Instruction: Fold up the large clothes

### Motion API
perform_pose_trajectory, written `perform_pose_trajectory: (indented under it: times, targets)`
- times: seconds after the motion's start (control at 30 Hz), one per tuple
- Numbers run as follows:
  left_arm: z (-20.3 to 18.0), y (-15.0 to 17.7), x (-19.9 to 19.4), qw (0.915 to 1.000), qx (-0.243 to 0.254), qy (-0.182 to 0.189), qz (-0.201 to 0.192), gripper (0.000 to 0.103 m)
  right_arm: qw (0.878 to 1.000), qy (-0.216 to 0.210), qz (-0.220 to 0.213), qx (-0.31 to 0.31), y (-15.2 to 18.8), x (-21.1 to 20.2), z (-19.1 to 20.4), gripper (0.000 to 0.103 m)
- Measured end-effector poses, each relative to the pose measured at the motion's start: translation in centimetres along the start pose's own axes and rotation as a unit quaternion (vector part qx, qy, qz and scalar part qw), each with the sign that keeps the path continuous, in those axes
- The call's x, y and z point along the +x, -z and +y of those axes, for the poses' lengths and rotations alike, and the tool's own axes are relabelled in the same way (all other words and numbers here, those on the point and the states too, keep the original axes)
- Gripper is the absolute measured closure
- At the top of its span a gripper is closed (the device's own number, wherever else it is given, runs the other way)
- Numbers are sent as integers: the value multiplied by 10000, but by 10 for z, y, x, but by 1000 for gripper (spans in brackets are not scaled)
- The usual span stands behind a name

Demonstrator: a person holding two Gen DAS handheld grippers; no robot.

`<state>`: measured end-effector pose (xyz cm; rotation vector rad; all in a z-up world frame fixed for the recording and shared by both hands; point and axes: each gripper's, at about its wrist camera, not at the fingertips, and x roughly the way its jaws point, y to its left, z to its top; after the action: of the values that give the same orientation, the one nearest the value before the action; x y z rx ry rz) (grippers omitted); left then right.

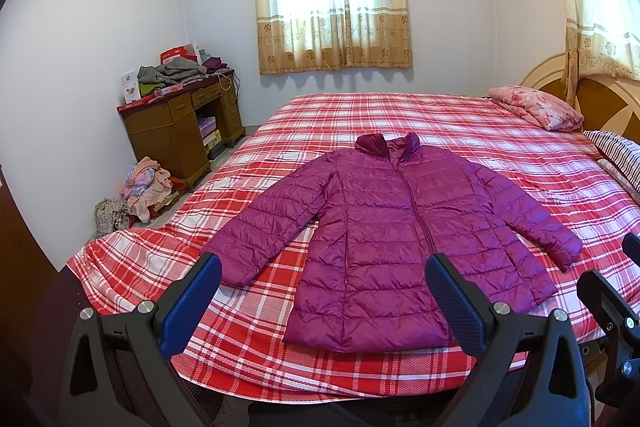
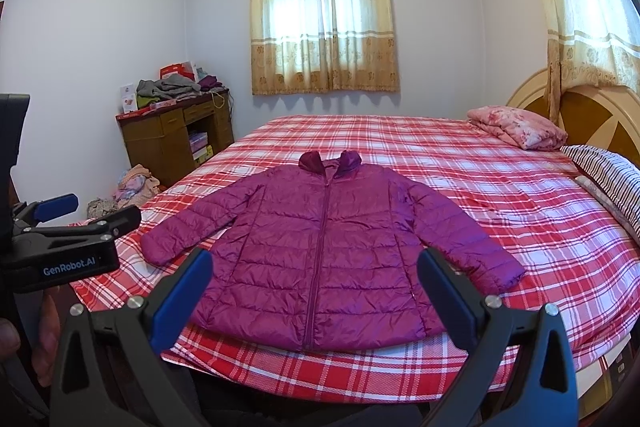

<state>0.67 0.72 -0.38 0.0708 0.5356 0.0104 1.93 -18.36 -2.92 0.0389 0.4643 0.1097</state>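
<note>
A magenta quilted puffer jacket lies flat and zipped on the bed, front up, collar toward the window and both sleeves spread outward. My left gripper hovers open above the near edge of the bed, its blue-padded fingers framing the jacket's hem and left sleeve. Also open, my right gripper is held short of the hem with nothing between its fingers. In the right wrist view the left gripper shows at the left edge. Neither one touches the jacket.
The bed carries a red and white plaid sheet. A folded pink quilt and striped pillows lie by the headboard. A wooden desk heaped with clothes stands at the left wall, with a clothes pile on the floor.
</note>
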Motion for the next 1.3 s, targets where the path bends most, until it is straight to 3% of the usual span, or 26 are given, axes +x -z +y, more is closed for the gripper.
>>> perform_pose_trajectory:
  times: [0.87, 1.07, 1.3]
  targets:
    - [5, 0, 6, 10000, 12, -7, 45, 1, 10000, -25, 44, 22, -1, 1, 3, 0]
    - [4, 1, 38, 9996, 110, -93, 235, 1, 9998, 70, 180, 92, 0, 28, -15, 0]
    - [-13, 2, 100, 9976, 312, -21, 623, 1, 9971, 430, 380, 497, 9, 75, -68, 0]
